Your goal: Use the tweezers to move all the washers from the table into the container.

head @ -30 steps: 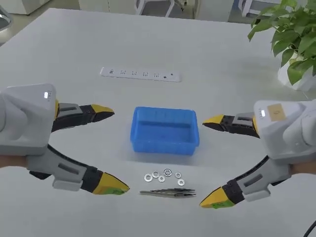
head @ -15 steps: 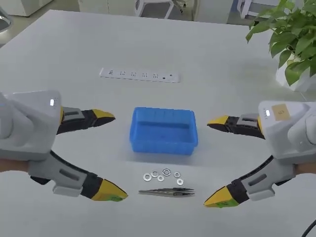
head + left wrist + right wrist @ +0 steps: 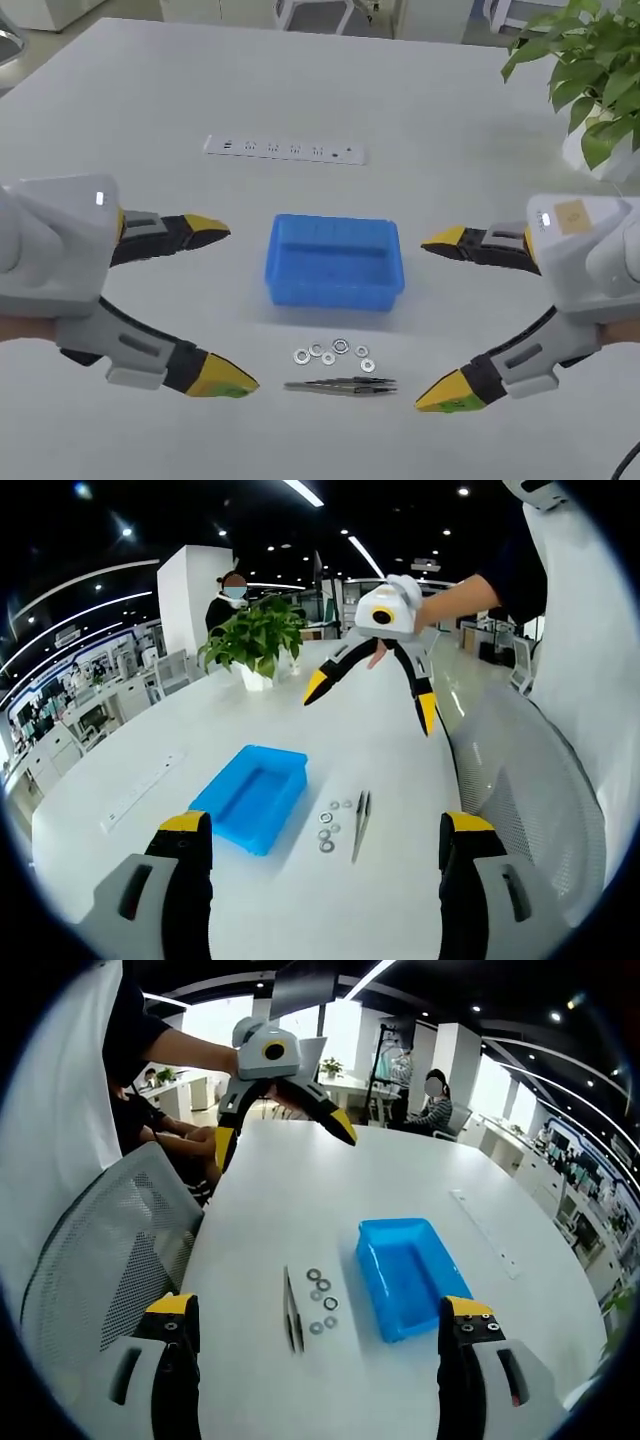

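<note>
You are holding the left gripper (image 3: 238,308) and right gripper (image 3: 425,323) spread wide at the frame's sides; small silver metal washers (image 3: 333,354) and slim steel tweezers (image 3: 340,386) are lying just below the blue plastic container (image 3: 335,262)

No text, brand or number can be read anywhere. A pale orange sticker (image 3: 567,217) on the white housing of the right gripper (image 3: 432,322) carries a faint mark, too blurred to make out. The long white power strip (image 3: 285,150) on the grey counter (image 3: 450,130) shows tiny dark marks beside its sockets, too small to read. Small green patches (image 3: 455,404) sit on the yellow lower tips of the right gripper and the left gripper (image 3: 240,308); nothing on them is legible.
</note>
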A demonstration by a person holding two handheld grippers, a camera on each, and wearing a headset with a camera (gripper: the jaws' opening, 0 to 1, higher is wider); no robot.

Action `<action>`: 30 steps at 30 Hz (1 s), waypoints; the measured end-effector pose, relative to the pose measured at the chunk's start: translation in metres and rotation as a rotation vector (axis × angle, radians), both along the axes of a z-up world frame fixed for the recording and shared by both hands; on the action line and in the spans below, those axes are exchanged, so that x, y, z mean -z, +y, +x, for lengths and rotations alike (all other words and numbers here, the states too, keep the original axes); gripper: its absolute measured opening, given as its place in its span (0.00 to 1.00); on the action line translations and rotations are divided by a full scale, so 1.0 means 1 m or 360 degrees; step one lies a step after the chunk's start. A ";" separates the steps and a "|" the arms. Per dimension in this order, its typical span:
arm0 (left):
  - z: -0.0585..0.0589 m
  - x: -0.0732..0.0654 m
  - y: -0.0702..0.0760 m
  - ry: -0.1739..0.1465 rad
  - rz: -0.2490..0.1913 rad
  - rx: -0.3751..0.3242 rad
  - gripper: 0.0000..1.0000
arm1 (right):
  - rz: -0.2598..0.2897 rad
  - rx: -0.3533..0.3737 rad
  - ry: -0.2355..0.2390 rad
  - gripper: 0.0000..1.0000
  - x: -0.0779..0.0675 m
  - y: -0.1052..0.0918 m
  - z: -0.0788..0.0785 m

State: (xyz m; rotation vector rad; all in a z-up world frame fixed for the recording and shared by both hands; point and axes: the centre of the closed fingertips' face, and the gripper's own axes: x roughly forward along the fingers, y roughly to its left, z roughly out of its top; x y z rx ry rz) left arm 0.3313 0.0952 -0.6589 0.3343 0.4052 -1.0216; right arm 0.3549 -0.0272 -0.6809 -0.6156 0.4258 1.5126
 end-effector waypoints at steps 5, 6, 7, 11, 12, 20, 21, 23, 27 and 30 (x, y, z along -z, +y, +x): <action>0.003 -0.001 0.002 0.0001 -0.0023 -0.0018 1.00 | 0.0002 0.0012 -0.0004 1.00 0.000 -0.001 0.002; 0.004 -0.002 0.001 0.0001 -0.0041 -0.0024 1.00 | 0.0009 0.0019 -0.0002 1.00 -0.001 0.000 0.003; 0.005 -0.003 0.000 0.0000 -0.0050 -0.0027 1.00 | 0.0012 0.0021 -0.0001 1.00 -0.001 0.000 0.003; 0.007 -0.003 -0.003 -0.0010 -0.0049 -0.0018 1.00 | 0.0009 0.0010 -0.0005 1.00 0.000 0.001 0.003; 0.007 -0.003 -0.004 -0.0009 -0.0058 -0.0018 1.00 | 0.0012 0.0009 -0.0004 1.00 0.000 0.001 0.003; 0.008 0.003 -0.007 -0.0024 -0.0023 0.0008 1.00 | 0.0013 0.0003 0.0001 1.00 0.002 0.002 0.005; 0.008 0.003 -0.007 -0.0022 -0.0019 0.0010 1.00 | 0.0013 0.0003 0.0003 1.00 0.002 0.002 0.005; 0.008 0.004 -0.007 -0.0019 -0.0021 0.0008 1.00 | 0.0017 0.0008 0.0010 1.00 0.004 0.002 0.006; 0.009 0.005 -0.006 -0.0029 -0.0011 0.0002 1.00 | 0.0016 0.0009 0.0022 1.00 0.007 0.001 0.005; 0.010 0.006 -0.007 -0.0040 -0.0010 -0.0003 1.00 | 0.0018 0.0008 0.0030 1.00 0.009 0.001 0.004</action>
